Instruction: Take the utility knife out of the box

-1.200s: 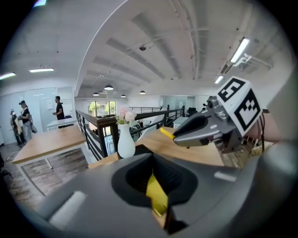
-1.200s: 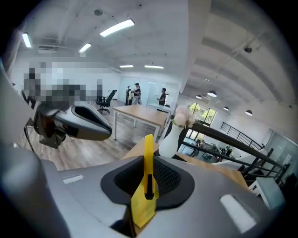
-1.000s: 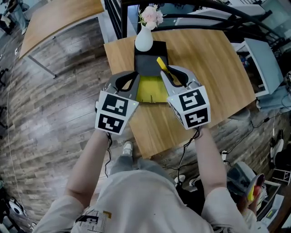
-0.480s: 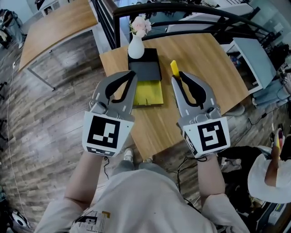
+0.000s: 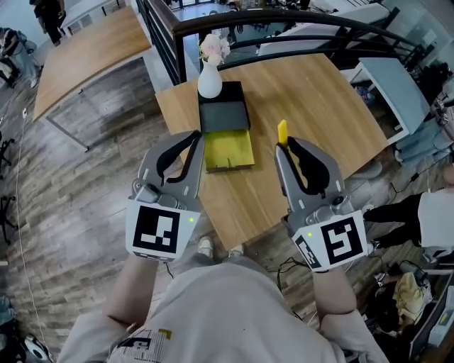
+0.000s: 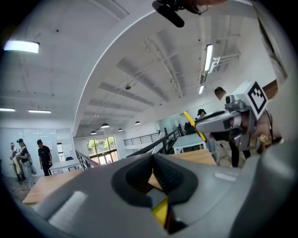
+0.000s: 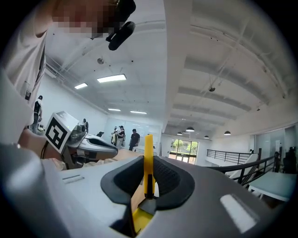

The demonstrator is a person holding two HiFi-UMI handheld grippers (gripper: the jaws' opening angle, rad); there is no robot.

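Note:
My right gripper is shut on a yellow utility knife, whose end sticks out past the fingertips, lifted above the wooden table to the right of the box. The open box lies on the table, with a yellow inside and a black lid behind it. My left gripper hovers just left of the box, shut and holding nothing. In the right gripper view the knife stands upright between the pads. The left gripper view shows that gripper's dark pads together, with the right gripper off to the side.
A white vase with pink flowers stands at the box's far end. The table's near edge lies just below both grippers, above wood flooring. A black railing runs behind the table. A second table is far left, and a person stands at the right.
Both grippers rose and drew back from the box toward me. The knife came away from the box in the right gripper, moving to the right of it.

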